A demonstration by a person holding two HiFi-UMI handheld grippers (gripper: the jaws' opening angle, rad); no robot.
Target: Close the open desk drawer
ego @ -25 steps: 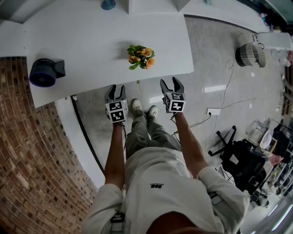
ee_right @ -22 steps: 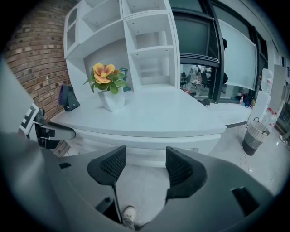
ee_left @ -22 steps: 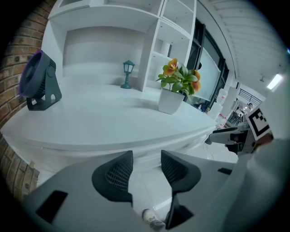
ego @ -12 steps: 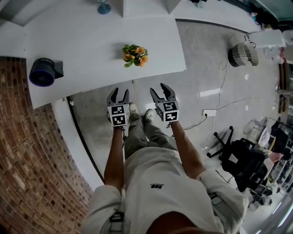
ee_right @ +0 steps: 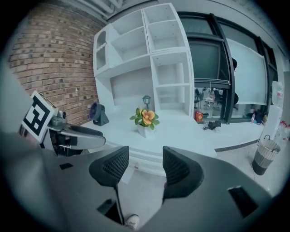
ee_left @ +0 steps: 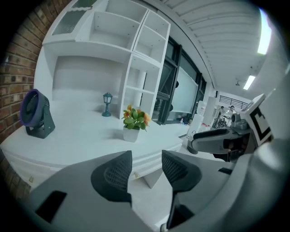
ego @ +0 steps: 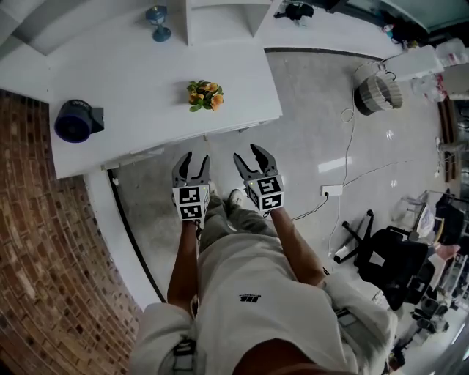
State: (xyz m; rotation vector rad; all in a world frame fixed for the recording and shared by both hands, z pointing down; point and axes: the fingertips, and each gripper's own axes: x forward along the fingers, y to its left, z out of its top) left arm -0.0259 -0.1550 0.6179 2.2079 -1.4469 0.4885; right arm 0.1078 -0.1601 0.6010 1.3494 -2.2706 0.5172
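Brick wall runs far left of our grippers. On the white table [ego: 146, 66] ahead, a round purple fan [ego: 73, 121] sits well left and a small pot of orange flowers [ego: 204, 95] lies straight beyond. We judge the white drawer front [ego: 139, 156], lying crosswise under the table's near edge, sits ahead-left of the left gripper [ego: 196, 157], which is nearer than the right gripper [ego: 246, 152]. Both are spread wide and empty, and nothing blocks the way.

White desk [ego: 146, 80] carries a fan [ego: 75, 121], flowerpot [ego: 204, 96] and lantern [ego: 157, 22].

An office-like room: white desk [ego: 146, 80], open shelving [ee_right: 136, 45], glass partitions [ee_right: 244, 77], black swivel chair [ego: 387, 267].
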